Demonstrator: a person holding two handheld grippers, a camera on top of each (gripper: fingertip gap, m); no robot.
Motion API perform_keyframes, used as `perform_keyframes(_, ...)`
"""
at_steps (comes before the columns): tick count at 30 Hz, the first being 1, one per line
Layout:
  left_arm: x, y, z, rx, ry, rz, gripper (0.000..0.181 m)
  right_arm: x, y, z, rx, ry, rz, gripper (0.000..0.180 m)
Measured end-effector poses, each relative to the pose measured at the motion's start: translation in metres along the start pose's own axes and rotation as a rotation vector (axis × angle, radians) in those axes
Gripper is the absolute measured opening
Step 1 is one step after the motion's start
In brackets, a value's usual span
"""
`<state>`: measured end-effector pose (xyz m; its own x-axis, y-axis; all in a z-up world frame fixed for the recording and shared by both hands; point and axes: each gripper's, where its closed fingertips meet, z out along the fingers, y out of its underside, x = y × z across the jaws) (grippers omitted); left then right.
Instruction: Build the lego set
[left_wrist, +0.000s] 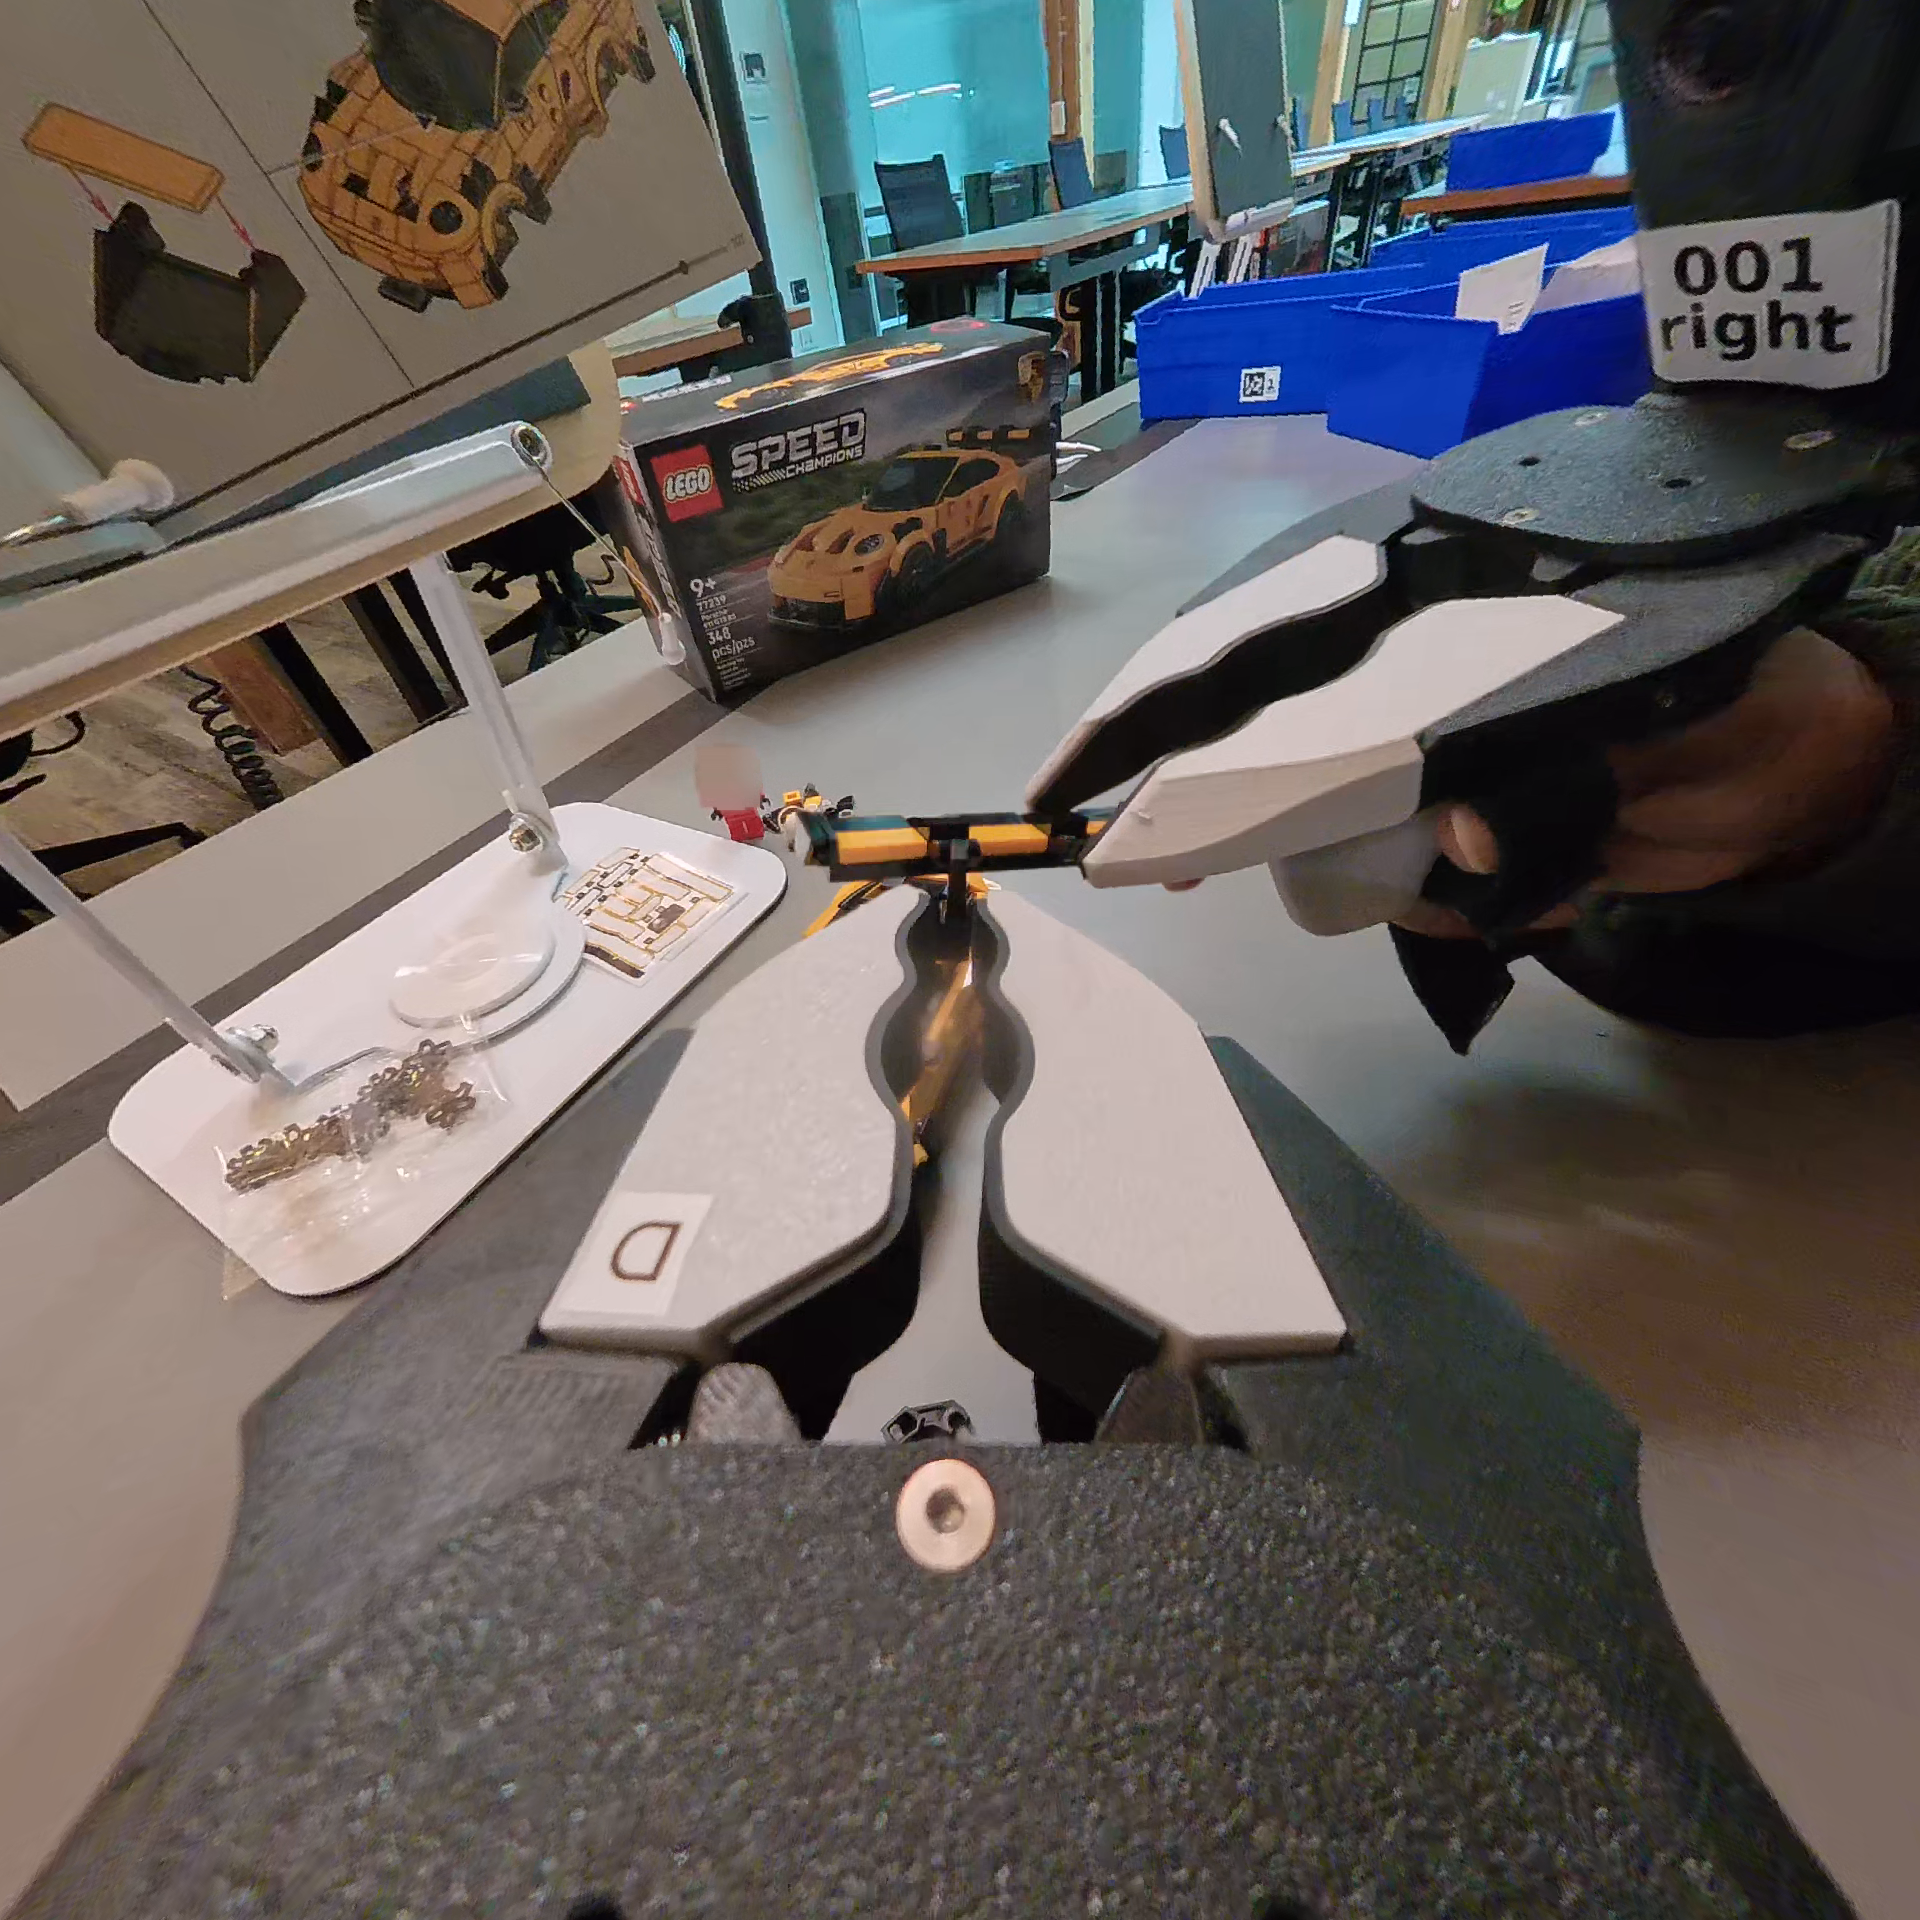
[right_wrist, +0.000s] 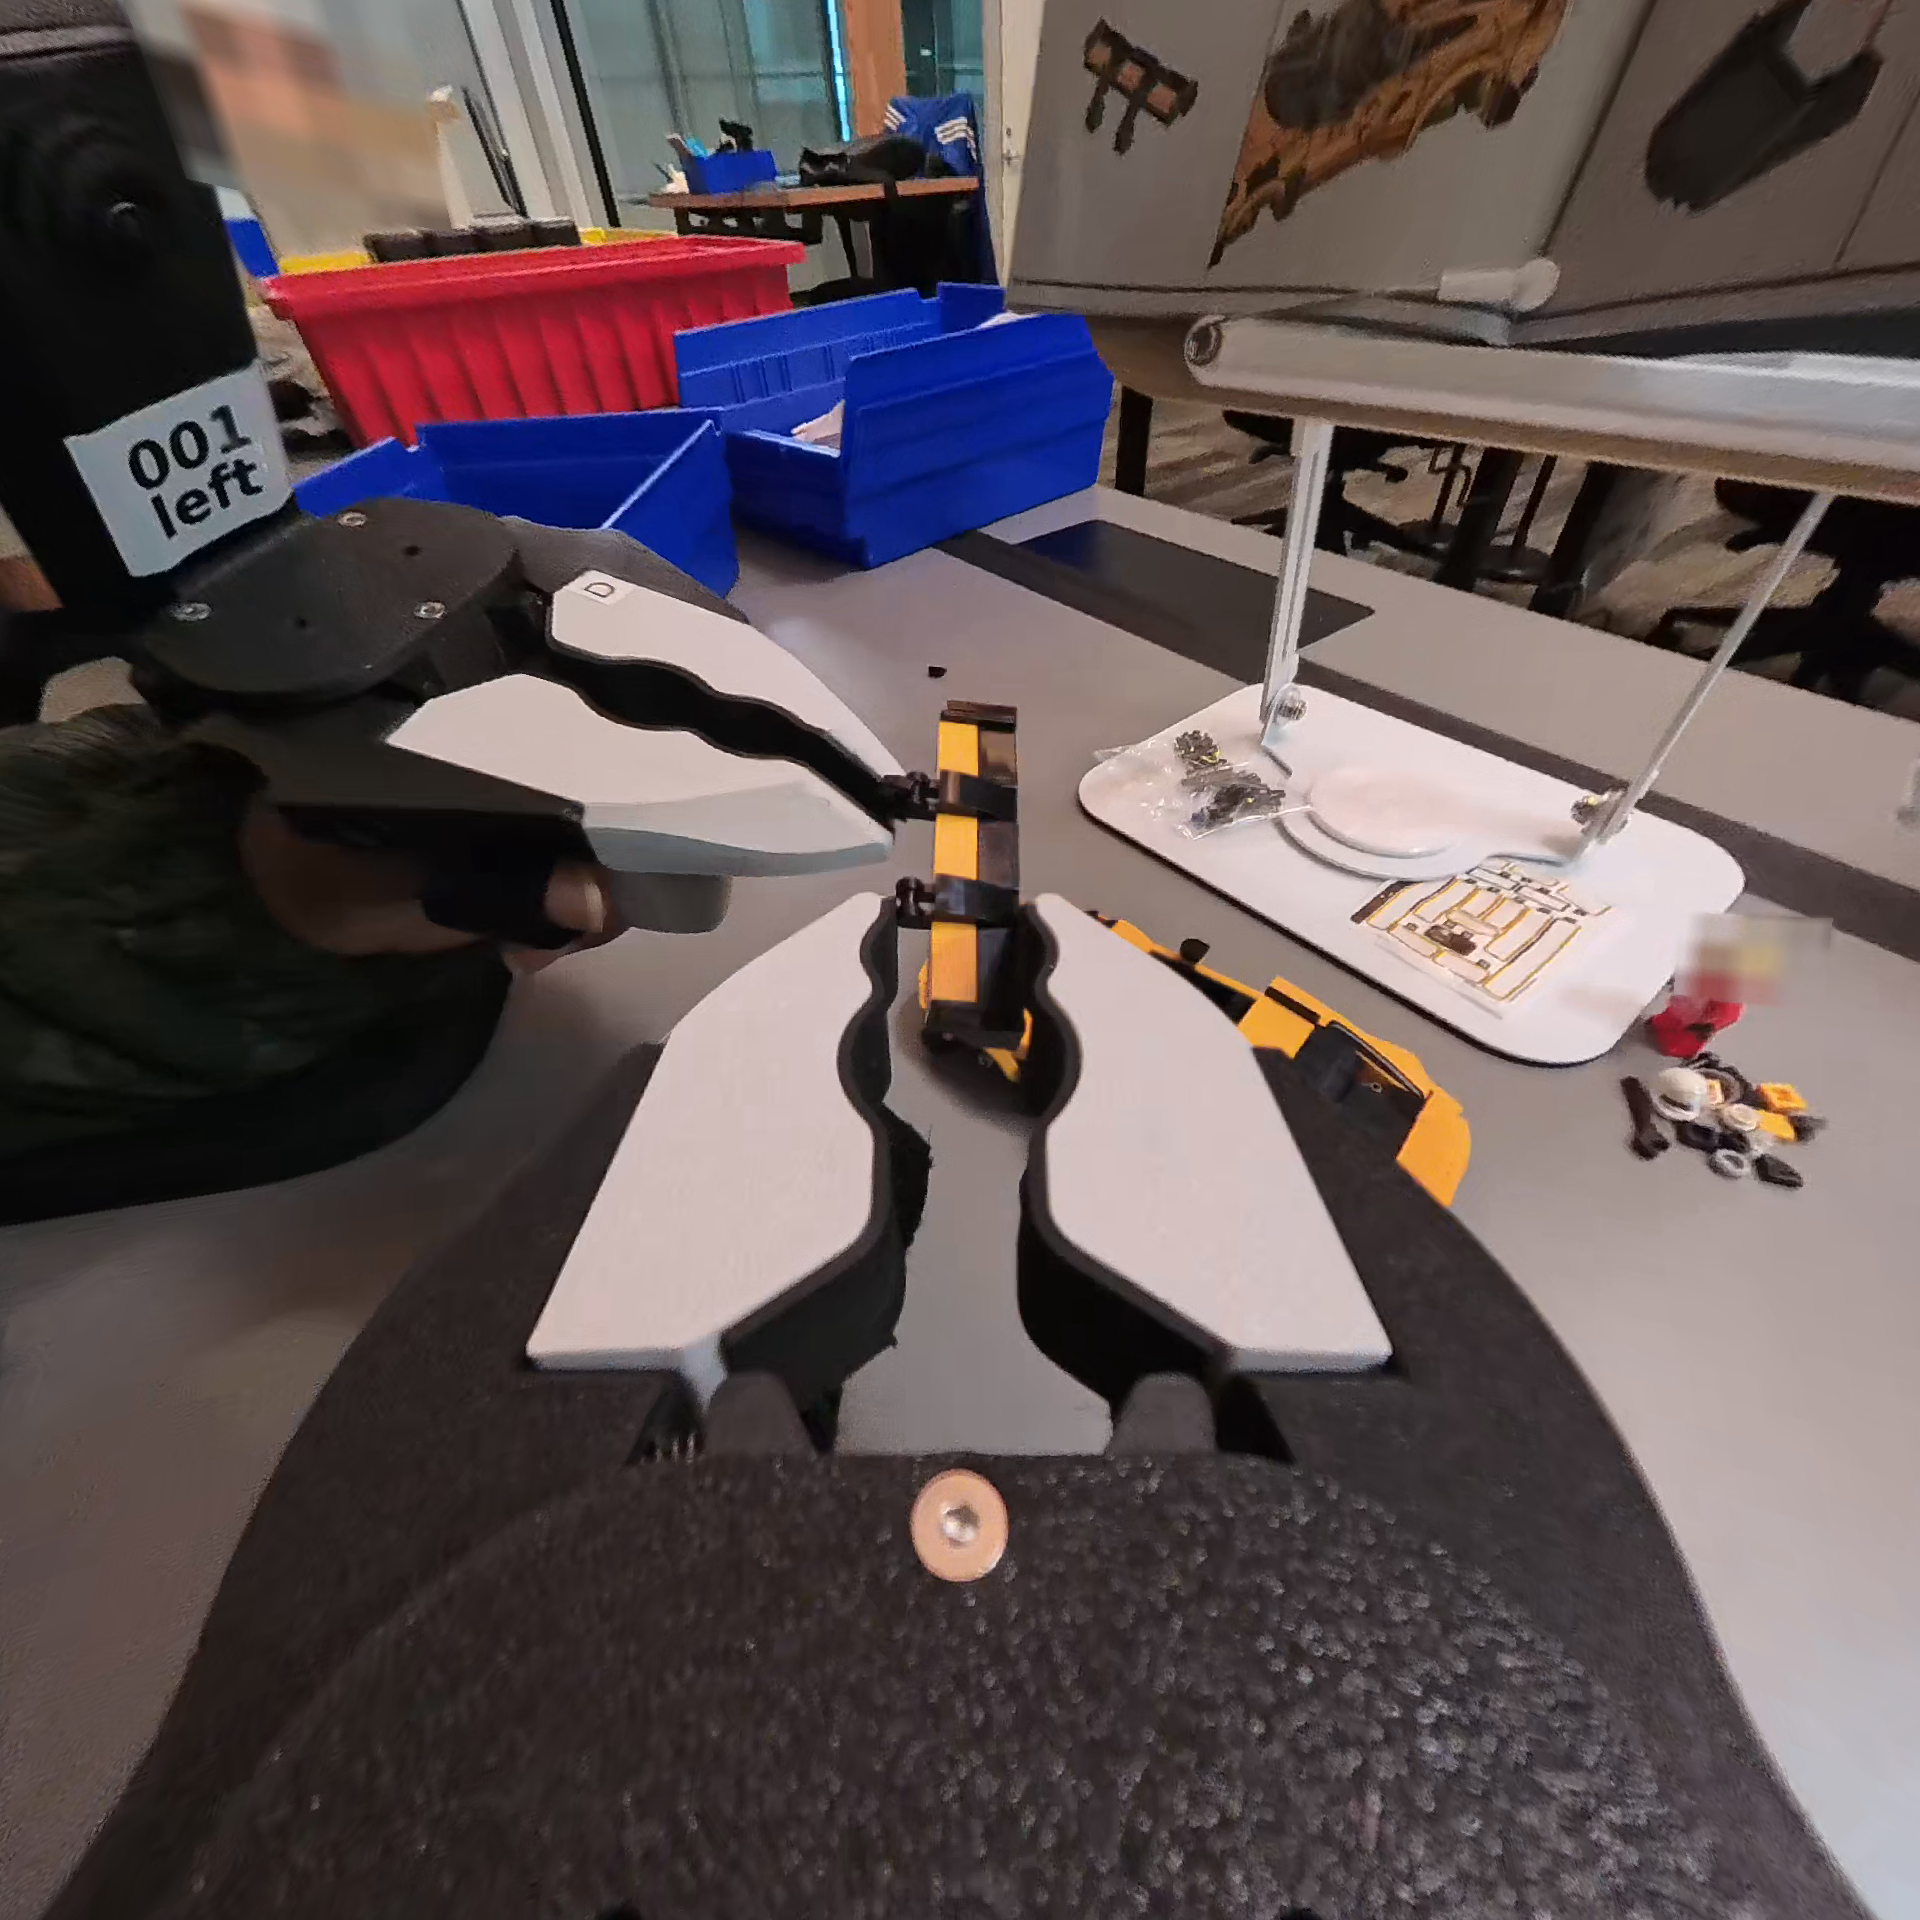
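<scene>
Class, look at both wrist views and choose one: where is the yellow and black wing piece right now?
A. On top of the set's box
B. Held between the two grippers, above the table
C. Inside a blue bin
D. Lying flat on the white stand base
B: the right gripper clamps one end of the wing piece while the left gripper pinches a small black part on its side.

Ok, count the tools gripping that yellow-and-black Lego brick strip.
2. The left tool pinches a small black clip on the side of the yellow-and-black Lego brick strip; the right tool clamps one end.
</scene>
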<state>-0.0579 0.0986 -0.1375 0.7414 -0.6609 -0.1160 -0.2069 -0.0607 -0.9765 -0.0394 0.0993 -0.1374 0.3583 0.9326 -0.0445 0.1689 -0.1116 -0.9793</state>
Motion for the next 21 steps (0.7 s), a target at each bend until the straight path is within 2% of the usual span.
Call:
perform_keyframes(5,0.0,0.003,0.001,-0.016,-0.021,0.024,0.006,-0.003,0.001,0.001,-0.003,0.007,-0.031,0.022)
perform_keyframes(16,0.003,0.011,0.005,-0.067,0.005,-0.026,0.006,0.004,0.011,0.003,-0.079,0.149,-0.318,0.022)
perform_keyframes(21,0.006,0.034,0.007,-0.212,0.053,-0.049,0.006,0.011,0.042,-0.002,-0.293,0.114,-0.171,0.022)
